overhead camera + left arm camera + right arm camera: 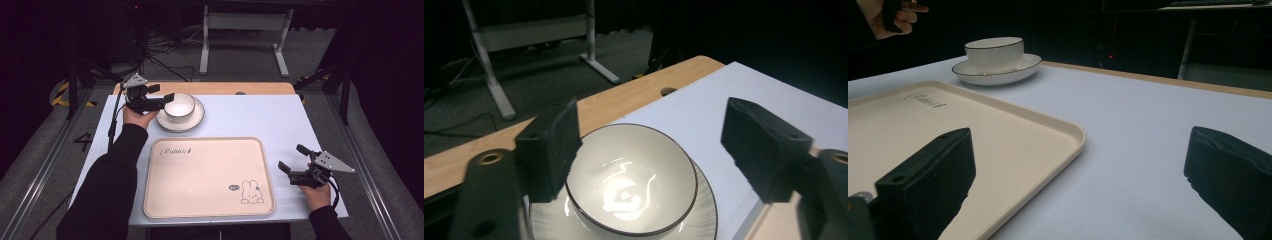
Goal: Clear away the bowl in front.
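A white bowl (pixel 179 105) with a dark rim stands on a matching saucer (pixel 192 121) at the back left of the table. My left gripper (pixel 162 93) is open beside the bowl's left side, with one jaw near its rim. In the left gripper view the bowl (pixel 629 185) and saucer (pixel 704 220) lie low between the open jaws of the left gripper (pixel 656 125), untouched. A cream tray (pixel 210 175) with a rabbit drawing fills the front middle. My right gripper (pixel 292 157) hangs open just right of the tray; its view shows the right gripper (pixel 1078 170), tray (pixel 948 130) and bowl (pixel 994 51).
A pale mat (pixel 250 117) covers the table, with a wooden strip (pixel 225 88) along the far edge. Beyond stand a white desk frame (pixel 245 35) and cables on the floor. The person's other hand (pixel 893 15) shows in the right gripper view.
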A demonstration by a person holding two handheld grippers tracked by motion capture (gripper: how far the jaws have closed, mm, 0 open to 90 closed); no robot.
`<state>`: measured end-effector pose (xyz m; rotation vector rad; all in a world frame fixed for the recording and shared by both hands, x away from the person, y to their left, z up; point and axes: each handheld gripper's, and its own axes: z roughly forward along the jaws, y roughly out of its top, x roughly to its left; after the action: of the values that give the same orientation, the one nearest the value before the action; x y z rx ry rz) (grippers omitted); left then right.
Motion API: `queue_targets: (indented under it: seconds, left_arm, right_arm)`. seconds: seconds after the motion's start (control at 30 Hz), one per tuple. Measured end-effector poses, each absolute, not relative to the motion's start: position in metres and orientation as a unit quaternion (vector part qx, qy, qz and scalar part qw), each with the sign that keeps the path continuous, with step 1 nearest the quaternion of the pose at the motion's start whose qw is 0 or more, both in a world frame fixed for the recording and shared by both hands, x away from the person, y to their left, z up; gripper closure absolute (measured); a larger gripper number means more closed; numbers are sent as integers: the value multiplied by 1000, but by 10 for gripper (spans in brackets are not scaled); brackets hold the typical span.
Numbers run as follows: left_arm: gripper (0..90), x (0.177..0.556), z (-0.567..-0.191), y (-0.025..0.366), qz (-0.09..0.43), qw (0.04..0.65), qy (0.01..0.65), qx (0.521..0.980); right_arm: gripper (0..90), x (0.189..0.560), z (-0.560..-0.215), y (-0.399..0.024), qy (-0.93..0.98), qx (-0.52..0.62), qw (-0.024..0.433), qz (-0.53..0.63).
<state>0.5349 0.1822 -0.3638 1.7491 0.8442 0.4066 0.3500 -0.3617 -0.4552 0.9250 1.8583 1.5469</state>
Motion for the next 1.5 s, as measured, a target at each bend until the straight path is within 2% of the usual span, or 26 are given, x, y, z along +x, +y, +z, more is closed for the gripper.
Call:
queue_targets:
  seconds: [0.17,0.2,0.37,0.43,0.47,0.6,0.97,1.5]
  left_arm:
    - [271,539,-370,181,143,536,334,762]
    - [304,538,-370,178,139,531,324,771]
    - [348,538,-369,167,144,495,303,801]
    - [349,542,-370,162,127,479,305,813]
    - [318,546,-371,157,107,463,309,824]
    - [307,548,-374,152,108,449,311,830]
    - [441,552,-387,137,111,414,291,855]
    - [543,558,-405,123,87,381,279,877]
  right_arm:
    - [9,351,-455,-362,693,340,272,575]
    - [10,351,-455,-361,694,340,270,574]
    - [12,351,-455,-362,694,342,267,575]
    - [12,351,-455,-362,695,341,265,575]
    - [12,351,-455,-362,695,341,264,575]
    - [13,352,-455,-362,695,341,262,577]
    - [16,352,-455,-363,696,339,256,578]
    - [17,352,-455,-363,695,339,254,581]
